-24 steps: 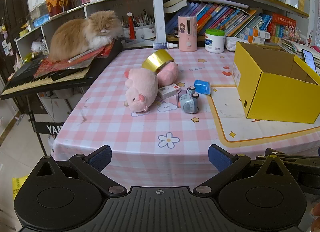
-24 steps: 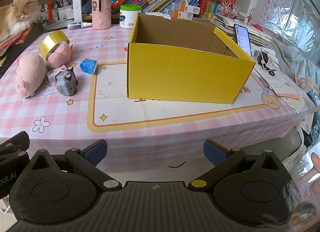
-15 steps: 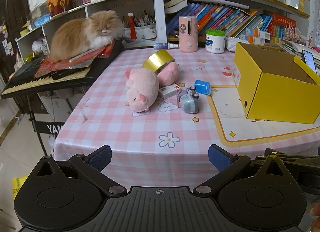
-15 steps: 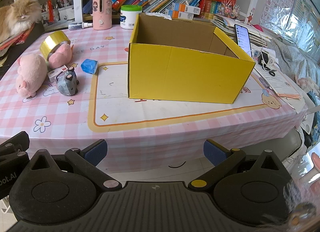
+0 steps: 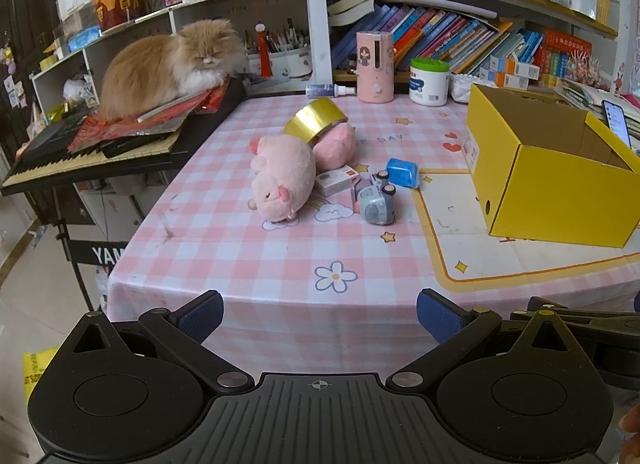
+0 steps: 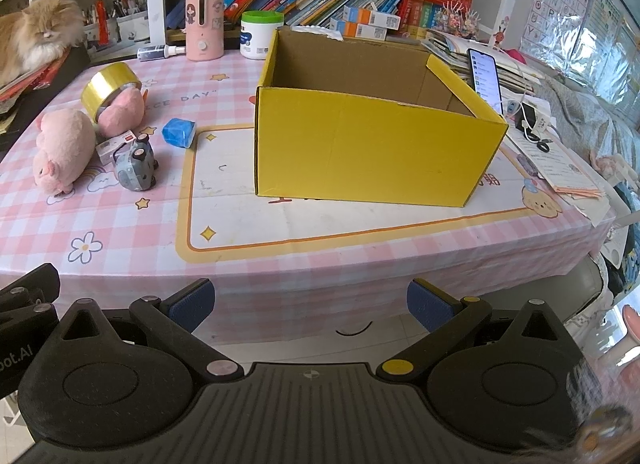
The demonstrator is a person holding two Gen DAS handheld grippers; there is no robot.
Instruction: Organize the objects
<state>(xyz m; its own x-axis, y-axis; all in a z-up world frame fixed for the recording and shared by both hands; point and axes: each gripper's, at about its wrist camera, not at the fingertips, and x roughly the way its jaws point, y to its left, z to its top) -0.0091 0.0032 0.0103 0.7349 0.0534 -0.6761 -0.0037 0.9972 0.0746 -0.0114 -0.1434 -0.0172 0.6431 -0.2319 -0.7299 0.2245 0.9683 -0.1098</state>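
An open yellow cardboard box [image 6: 376, 136] stands on the pink checked table; it also shows in the left wrist view [image 5: 552, 180]. Left of it lie a pink plush pig [image 5: 284, 178] [image 6: 60, 152], a second pink plush [image 5: 334, 142] with a gold tape roll [image 5: 316, 120] [image 6: 106, 90] leaning on it, a small white and red box [image 5: 336, 180], a grey toy car [image 5: 376, 202] [image 6: 134, 166] and a blue packet [image 5: 402, 172] [image 6: 179, 132]. My left gripper [image 5: 320, 314] and right gripper [image 6: 310, 306] are open and empty, in front of the table's near edge.
An orange cat [image 5: 168, 64] lies on papers on a keyboard [image 5: 92, 156] at the table's left. A pink dispenser [image 5: 375, 66], a white jar [image 5: 429, 82] and bookshelves stand behind. A phone [image 6: 486, 78] and papers [image 6: 560, 172] are right of the box.
Both grippers have crept slightly towards the table; the objects appear a little closer. Nothing on the table has moved.
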